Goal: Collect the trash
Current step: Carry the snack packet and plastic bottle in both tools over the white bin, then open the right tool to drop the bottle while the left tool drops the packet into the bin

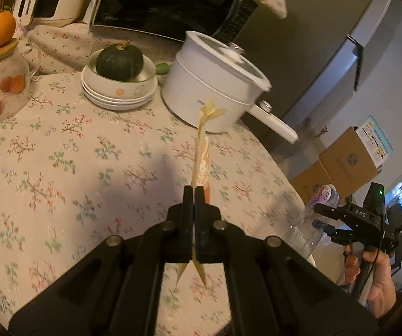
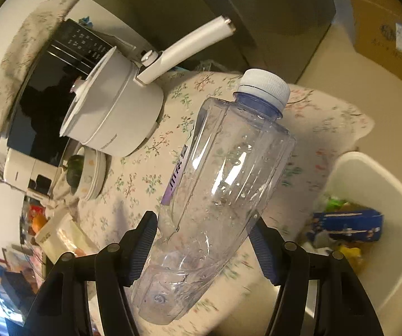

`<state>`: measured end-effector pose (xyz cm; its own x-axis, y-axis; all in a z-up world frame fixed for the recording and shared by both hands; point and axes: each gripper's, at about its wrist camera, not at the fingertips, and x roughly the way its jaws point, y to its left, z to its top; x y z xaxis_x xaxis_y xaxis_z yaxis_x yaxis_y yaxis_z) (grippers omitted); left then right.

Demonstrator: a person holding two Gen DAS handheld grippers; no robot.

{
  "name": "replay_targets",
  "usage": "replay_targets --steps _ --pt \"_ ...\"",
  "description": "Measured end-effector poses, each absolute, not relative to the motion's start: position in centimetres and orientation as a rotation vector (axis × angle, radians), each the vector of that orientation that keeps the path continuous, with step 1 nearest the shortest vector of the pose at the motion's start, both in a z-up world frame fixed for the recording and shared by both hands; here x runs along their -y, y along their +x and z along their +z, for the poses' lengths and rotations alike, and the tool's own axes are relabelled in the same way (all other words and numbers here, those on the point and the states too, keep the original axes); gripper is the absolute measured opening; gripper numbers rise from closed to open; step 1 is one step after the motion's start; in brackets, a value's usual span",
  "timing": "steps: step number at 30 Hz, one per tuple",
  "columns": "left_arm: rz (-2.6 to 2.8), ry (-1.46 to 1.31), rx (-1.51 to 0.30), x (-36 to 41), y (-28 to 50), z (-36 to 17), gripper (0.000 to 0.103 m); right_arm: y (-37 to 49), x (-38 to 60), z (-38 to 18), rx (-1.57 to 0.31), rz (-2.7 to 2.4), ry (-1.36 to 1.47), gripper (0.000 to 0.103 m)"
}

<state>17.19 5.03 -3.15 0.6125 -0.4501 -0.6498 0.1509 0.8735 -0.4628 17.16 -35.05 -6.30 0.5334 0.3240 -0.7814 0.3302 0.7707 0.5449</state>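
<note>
Trash is already filling the white bin (image 2: 391, 196) at the lower right of the right wrist view: a blue package and other scraps are lying inside, so I'm judging part of the collecting done. I'm carrying both remaining pieces I can see. The flowered table (image 1: 60, 154) is spreading across the left wrist view with its pot (image 1: 212, 84), stacked bowls and squash in the upper half, none of it looking like rubbish to me. My right gripper (image 2: 206, 240) is clamping the empty clear bottle (image 2: 229, 168) by its lower body, fingers set wide around it, cap pointing to the upper right, just left of the bin. My left gripper (image 1: 193, 196) is pinching a thin yellowish wrapper (image 1: 202, 156) with fingers nearly together at frame centre, above the cloth. What's left, I reckon, is dropping both in.
</note>
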Motion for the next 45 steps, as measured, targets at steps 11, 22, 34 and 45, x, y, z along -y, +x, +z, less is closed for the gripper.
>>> replay_targets --steps 11,22,34,45 --pt "-0.480 -0.334 -0.831 1.0 11.9 -1.8 0.001 11.9 39.5 -6.7 -1.026 -0.056 0.645 0.067" --pt "-0.650 -0.224 -0.865 9.1 10.1 -2.3 0.001 9.0 44.4 -8.4 -1.066 -0.205 0.499 0.067" --pt "-0.747 -0.152 -0.899 14.9 9.0 -3.4 0.001 9.2 46.5 -12.4 -1.165 -0.301 0.411 0.072" --pt "-0.799 -0.092 -0.944 19.5 8.7 -5.0 0.001 8.0 47.1 -12.9 -1.226 -0.224 0.472 0.080"
